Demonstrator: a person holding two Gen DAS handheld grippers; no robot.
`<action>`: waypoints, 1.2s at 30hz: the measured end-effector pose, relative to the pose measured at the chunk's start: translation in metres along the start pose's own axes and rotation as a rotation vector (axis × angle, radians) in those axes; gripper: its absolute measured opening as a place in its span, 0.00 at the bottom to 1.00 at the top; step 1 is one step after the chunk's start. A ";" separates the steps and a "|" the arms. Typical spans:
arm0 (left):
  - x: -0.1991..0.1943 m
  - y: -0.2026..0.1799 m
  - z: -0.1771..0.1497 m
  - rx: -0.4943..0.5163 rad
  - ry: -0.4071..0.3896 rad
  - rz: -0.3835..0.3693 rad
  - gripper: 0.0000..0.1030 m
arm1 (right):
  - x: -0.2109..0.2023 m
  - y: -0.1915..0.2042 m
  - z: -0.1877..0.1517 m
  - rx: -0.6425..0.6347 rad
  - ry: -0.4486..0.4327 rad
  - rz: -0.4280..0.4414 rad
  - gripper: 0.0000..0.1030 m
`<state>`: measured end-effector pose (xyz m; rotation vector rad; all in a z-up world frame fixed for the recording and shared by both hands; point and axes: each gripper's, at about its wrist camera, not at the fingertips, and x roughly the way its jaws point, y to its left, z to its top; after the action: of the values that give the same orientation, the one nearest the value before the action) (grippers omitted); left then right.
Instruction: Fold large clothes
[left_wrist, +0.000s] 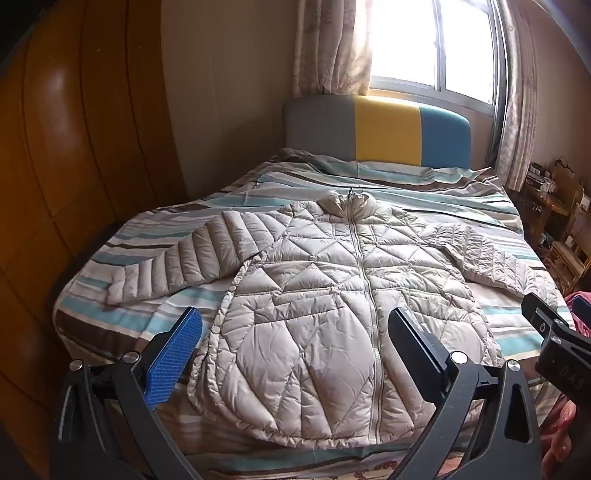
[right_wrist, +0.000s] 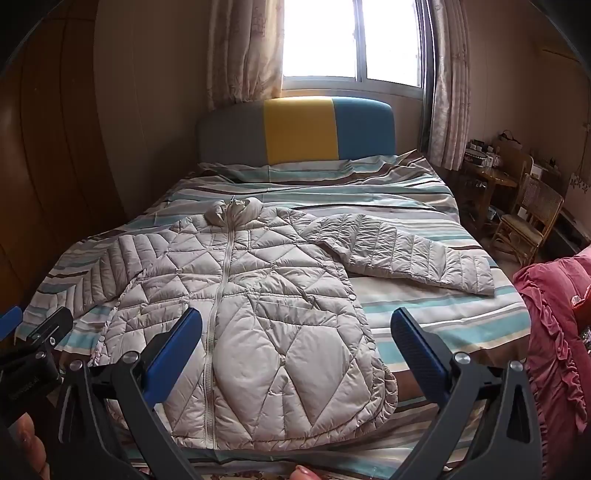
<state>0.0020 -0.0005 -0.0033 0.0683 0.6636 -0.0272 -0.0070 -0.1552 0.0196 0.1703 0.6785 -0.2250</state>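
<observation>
A pale beige quilted puffer jacket (left_wrist: 314, 295) (right_wrist: 243, 314) lies flat on the bed, front up and zipped, collar toward the headboard, both sleeves spread outward. Its left sleeve (left_wrist: 177, 262) reaches toward the wardrobe side, its right sleeve (right_wrist: 402, 254) toward the room side. My left gripper (left_wrist: 295, 328) hovers above the jacket's lower hem, open, nothing between its blue pads. Over the hem's right corner my right gripper (right_wrist: 295, 328) also stands open and holds nothing. Each gripper shows at the edge of the other's view.
The bed (left_wrist: 229, 184) has a striped blue, brown and white cover and a grey, yellow and blue headboard (right_wrist: 295, 129). A wooden wardrobe (left_wrist: 74, 147) stands on the left. A red ruffled cloth (right_wrist: 554, 332), a cane chair (right_wrist: 528, 221) and a cluttered table (right_wrist: 487, 166) are on the right.
</observation>
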 end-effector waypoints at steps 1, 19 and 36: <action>0.001 0.000 0.000 0.000 0.002 -0.002 0.97 | 0.000 -0.001 0.000 0.002 0.002 0.000 0.98; 0.003 0.001 -0.002 -0.001 0.008 -0.001 0.97 | 0.001 -0.002 -0.002 0.005 0.011 0.005 0.98; 0.003 0.001 -0.003 0.001 0.012 0.005 0.97 | 0.002 -0.002 -0.001 0.002 0.016 0.005 0.98</action>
<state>0.0028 0.0006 -0.0080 0.0709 0.6756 -0.0227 -0.0069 -0.1572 0.0172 0.1755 0.6935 -0.2201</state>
